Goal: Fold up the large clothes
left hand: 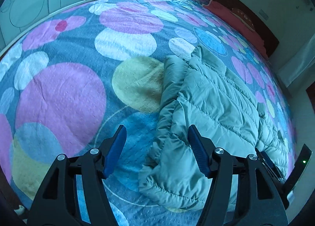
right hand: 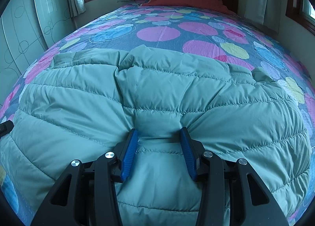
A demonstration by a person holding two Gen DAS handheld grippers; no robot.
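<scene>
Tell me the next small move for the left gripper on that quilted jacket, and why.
Probably ease the left gripper forward and close on the pale green quilted puffer jacket edge lying between its open blue pads. The right gripper already pinches a bunched ridge of the jacket, so a second hold would let both lift a fold.

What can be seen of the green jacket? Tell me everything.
The jacket is a pale green quilted puffer with smooth, shiny fabric and stitched horizontal channels. It lies spread on the spotted bedspread, rumpled, with a sleeve lying along one edge. The right gripper pinches a puffy ridge of it between its blue pads, puckering the cloth. The left gripper is open at the jacket's near corner, one finger over it; contact is unclear.
</scene>
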